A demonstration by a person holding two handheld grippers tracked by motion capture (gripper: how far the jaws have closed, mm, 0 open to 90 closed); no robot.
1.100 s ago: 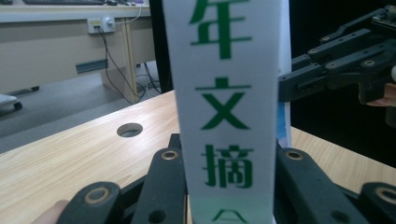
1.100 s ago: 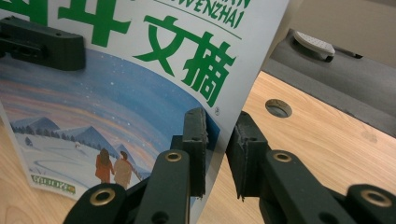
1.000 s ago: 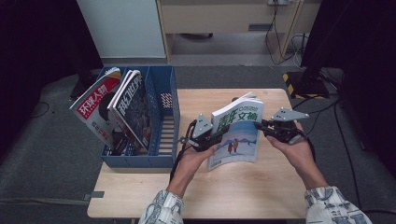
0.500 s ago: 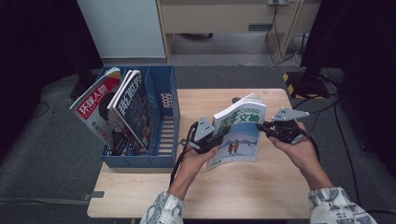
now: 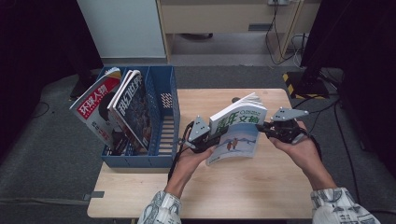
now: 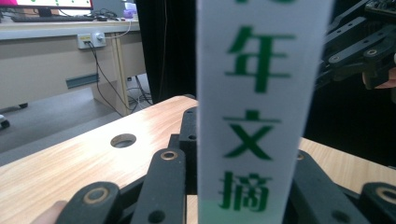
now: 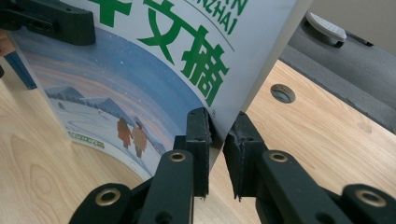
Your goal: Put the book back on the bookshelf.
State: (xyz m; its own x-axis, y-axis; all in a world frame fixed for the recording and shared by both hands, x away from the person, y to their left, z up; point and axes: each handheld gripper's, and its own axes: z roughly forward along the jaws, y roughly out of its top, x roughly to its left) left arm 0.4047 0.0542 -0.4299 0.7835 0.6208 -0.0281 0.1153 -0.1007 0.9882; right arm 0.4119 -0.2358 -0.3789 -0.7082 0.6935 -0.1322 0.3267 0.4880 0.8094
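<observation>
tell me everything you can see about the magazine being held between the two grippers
The magazine is a thin, glossy paperback with a white cover, large green Chinese characters and a blue snowy scene with two small figures. It is held tilted above the wooden table, its pages fanning slightly at the top. The left hand-held gripper clamps its spine edge and the right hand-held gripper clamps the opposite edge.

**Magazine tips up off the surface**

Over the last second the magazine (image 5: 236, 132) has risen from a shallow tilt to stand steeper, its cover facing the near edge more squarely and its top edge higher. The left hand-held gripper (image 5: 215, 138) and the right hand-held gripper (image 5: 262, 128) have both lifted slightly with it, drawing a little closer together.
</observation>
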